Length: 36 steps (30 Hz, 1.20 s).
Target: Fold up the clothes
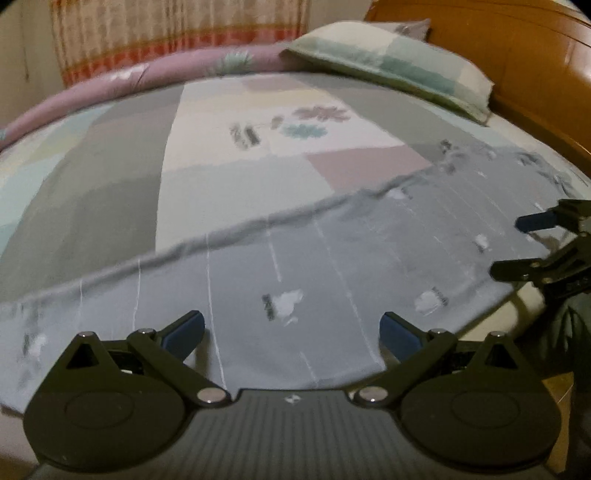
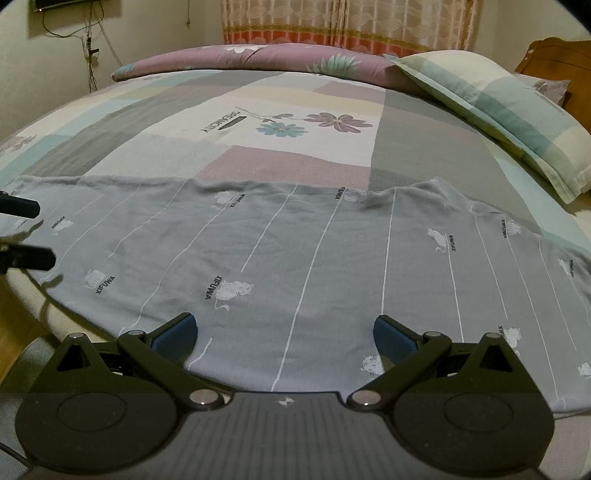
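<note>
Two grippers, one garment, one bed. Left to right, we list: our left gripper, blue-padded fingers spread wide apart and holding nothing, hovering at the near edge of the grey garment. The garment (grey, thin white stripes, small white cat prints with "XIFUWA" lettering) lies spread flat across the near part of the bed, its far edge a slightly rumpled line, one end reaching the bed's near rim. Next, our right gripper, fingers likewise wide apart and empty, poised over the garment's near hem; in the left wrist view it shows at the right edge, over the garment's end. Behind the garment, the patchwork bedsheet with flower print lies bare. Along the far side runs a rolled purple quilt; to the right of it, a checked pillow leans toward the wooden headboard. Patterned curtain at the back.
</note>
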Motion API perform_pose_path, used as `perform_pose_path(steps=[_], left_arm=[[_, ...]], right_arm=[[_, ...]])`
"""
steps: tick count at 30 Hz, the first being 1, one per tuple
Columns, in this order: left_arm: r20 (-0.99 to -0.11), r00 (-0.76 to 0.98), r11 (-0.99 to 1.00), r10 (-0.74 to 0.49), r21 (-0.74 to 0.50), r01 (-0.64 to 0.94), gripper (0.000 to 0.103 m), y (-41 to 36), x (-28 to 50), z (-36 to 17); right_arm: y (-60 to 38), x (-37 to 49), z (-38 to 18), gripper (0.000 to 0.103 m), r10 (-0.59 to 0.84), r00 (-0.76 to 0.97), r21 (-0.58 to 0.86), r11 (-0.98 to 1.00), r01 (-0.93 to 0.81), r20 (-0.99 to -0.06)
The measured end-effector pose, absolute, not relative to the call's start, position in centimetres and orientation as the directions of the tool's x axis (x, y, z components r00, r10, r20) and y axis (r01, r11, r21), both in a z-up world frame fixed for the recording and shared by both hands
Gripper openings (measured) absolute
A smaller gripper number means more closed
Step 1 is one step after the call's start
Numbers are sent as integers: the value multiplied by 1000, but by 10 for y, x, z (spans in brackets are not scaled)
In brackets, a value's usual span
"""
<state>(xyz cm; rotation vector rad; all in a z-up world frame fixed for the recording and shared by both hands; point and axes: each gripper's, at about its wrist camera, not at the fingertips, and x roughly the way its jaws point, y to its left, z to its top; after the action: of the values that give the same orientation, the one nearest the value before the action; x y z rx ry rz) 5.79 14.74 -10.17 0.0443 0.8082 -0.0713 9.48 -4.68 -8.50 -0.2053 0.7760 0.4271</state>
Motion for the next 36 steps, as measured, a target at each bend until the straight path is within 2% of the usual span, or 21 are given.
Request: perform_pose_path(steps=[5, 8, 11, 16, 19, 23, 30, 36], left_arm=[[-728, 685, 999, -32, 4, 52, 101, 152, 50, -105], [-724, 690, 999, -11, 14, 31, 101, 156, 44, -101], [-723, 690, 1000, 14, 22, 3, 101, 162, 46, -101], [-734, 679, 999, 24, -1, -37, 101, 169, 46, -106], [-733, 680, 999, 21, -10, -42, 101, 171, 39, -106], [-740, 672, 998, 21, -26, -59, 101, 175, 41, -99], [-713, 700, 995, 34, -41, -90, 101, 176, 59, -94], [-712, 702, 991, 19, -79, -107, 101, 186, 34, -103]], right_arm=[[-55, 92, -77, 103, 293, 612, -18, 893, -449, -735], [-74, 91, -62, 103, 297, 671, -21, 906, -422, -679], [-100, 104, -52, 103, 225, 745, -60, 940, -335, -629], [-152, 129, -69, 103, 97, 721, -26, 987, -157, -687], [-175, 119, -85, 103, 98, 691, 22, 993, -117, -716], [-187, 101, -86, 103, 108, 700, 19, 991, -133, -706], [-173, 119, -76, 103, 111, 711, 28, 991, -127, -694], [-162, 113, -84, 103, 113, 693, 25, 990, -136, -712]])
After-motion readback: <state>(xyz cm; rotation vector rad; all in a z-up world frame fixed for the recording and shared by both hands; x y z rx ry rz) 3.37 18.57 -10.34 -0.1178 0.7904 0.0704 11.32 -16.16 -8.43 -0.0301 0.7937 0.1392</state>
